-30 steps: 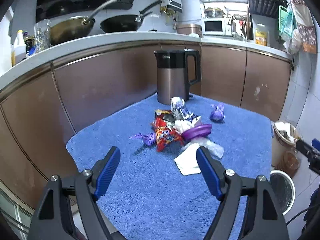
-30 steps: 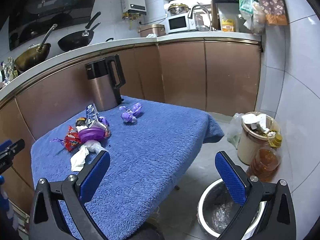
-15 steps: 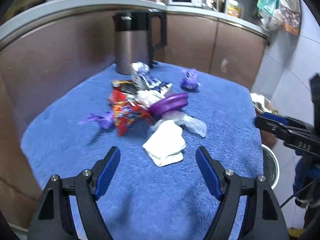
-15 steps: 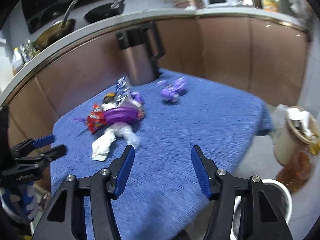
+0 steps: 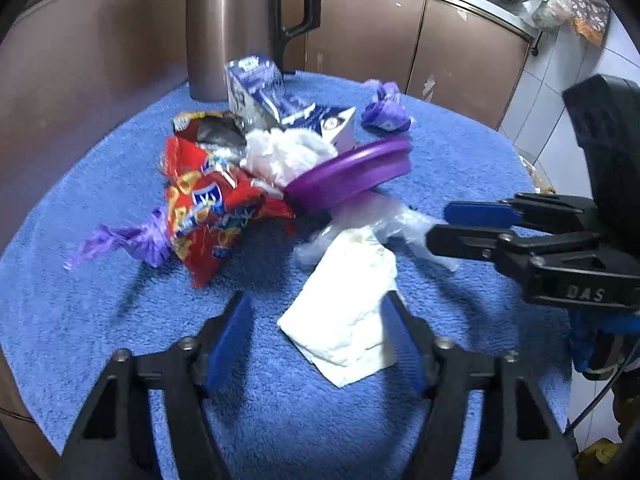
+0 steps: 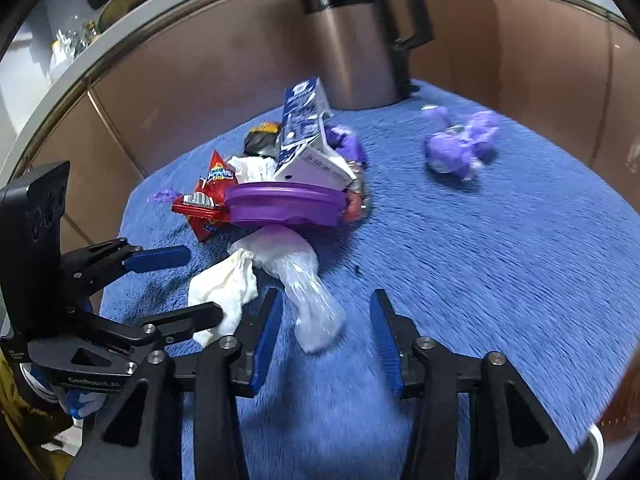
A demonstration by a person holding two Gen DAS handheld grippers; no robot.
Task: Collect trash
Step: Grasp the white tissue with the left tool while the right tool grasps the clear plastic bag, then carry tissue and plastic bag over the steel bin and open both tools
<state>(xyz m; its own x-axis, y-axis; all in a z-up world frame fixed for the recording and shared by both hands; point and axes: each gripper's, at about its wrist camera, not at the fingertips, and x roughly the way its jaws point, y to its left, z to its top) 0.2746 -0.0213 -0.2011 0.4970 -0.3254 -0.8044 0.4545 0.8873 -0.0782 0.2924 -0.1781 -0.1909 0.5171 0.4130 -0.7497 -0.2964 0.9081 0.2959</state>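
Trash lies heaped before the kettle [image 5: 240, 28] on the blue towel [image 5: 120, 320]; we straddle the white napkin [image 5: 348, 312] with the left gripper [image 5: 320, 344], the right gripper [image 6: 326, 340] around the plastic bag [image 6: 308, 296], both spread apart, and close low.

Two purple wads [image 6: 460, 148] — one kettle [image 5: 232, 28].

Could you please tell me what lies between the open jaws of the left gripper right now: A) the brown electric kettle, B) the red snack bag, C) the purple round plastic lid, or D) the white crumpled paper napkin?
D: the white crumpled paper napkin lies between the left gripper's open jaws.
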